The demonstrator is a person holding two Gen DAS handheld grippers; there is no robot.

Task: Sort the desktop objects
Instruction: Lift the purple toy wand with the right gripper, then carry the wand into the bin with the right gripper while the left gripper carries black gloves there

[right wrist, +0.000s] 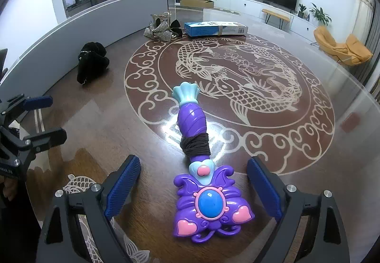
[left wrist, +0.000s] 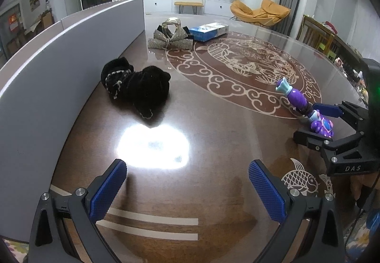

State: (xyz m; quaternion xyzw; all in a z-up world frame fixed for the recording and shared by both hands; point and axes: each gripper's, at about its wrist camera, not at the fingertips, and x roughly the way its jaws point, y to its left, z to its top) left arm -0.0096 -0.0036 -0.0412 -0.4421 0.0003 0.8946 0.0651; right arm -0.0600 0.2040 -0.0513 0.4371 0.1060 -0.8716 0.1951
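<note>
A purple toy wand [right wrist: 201, 179] with a butterfly head and black hair ties wound on its handle lies on the brown table; it also shows in the left wrist view [left wrist: 306, 108]. My right gripper [right wrist: 192, 189] is open, its blue pads either side of the wand's head, not touching. My left gripper [left wrist: 187, 189] is open and empty above the near table. A black velvet scrunchie [left wrist: 135, 84] lies by the grey partition. A glittery bow hair clip [left wrist: 169, 39] and a blue box [left wrist: 209, 31] lie at the far side.
A grey partition [left wrist: 59, 68] runs along the table's left edge. The table [right wrist: 296, 156] is round with a carp inlay under glass. The right gripper [left wrist: 315, 125] shows at the right of the left wrist view. A yellow chair [right wrist: 342, 49] stands beyond the table.
</note>
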